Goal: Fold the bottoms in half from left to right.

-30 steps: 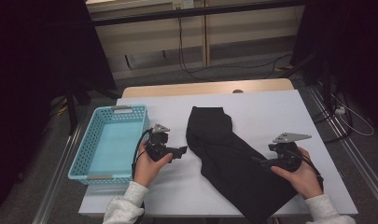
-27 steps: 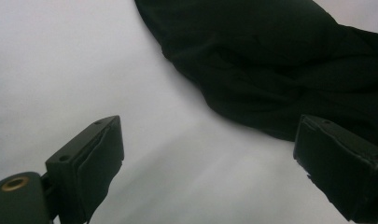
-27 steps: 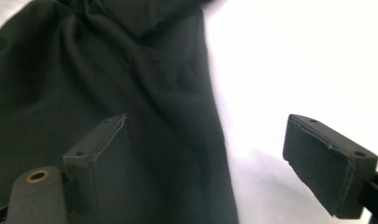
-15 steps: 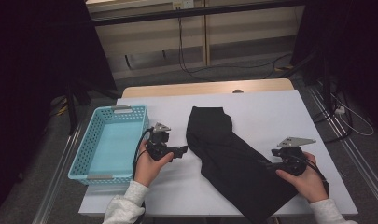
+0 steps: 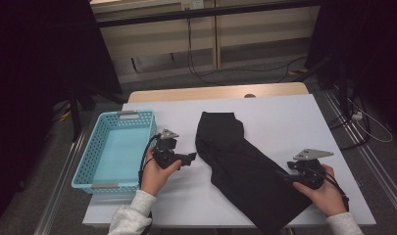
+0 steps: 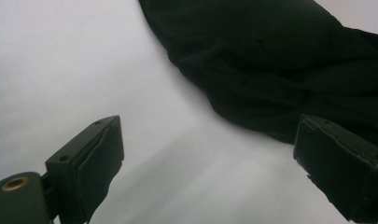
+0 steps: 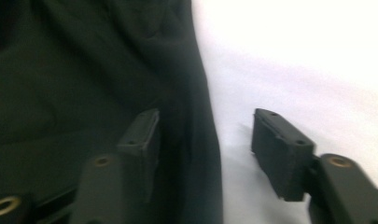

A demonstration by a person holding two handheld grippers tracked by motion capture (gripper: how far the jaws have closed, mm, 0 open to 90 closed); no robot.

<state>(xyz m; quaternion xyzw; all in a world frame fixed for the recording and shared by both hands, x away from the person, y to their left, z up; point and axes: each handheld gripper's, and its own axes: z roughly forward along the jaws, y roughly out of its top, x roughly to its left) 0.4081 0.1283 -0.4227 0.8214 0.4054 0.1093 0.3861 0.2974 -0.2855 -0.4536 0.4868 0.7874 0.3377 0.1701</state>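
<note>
A black garment (image 5: 235, 156) lies spread slantwise across the white table (image 5: 284, 122), its near end hanging over the front edge. My left gripper (image 5: 190, 158) hovers just left of the garment's left edge (image 6: 280, 60), jaws wide open with bare table between them (image 6: 207, 144). My right gripper (image 5: 287, 171) is at the garment's right edge near the front. Its jaws have just been closing and stand partly apart (image 7: 205, 135). One jaw rests over the cloth (image 7: 84, 70) and the other over the table, with the cloth's edge between them and not pinched.
A light blue plastic basket (image 5: 83, 166) stands at the table's left side, close to my left hand. Bare white tabletop stretches behind and to the right of the garment. Dark stands and cables surround the table on the floor.
My right hand has slid slightly toward the table's front edge along the garment's right side. The left hand and the garment have stayed put.
</note>
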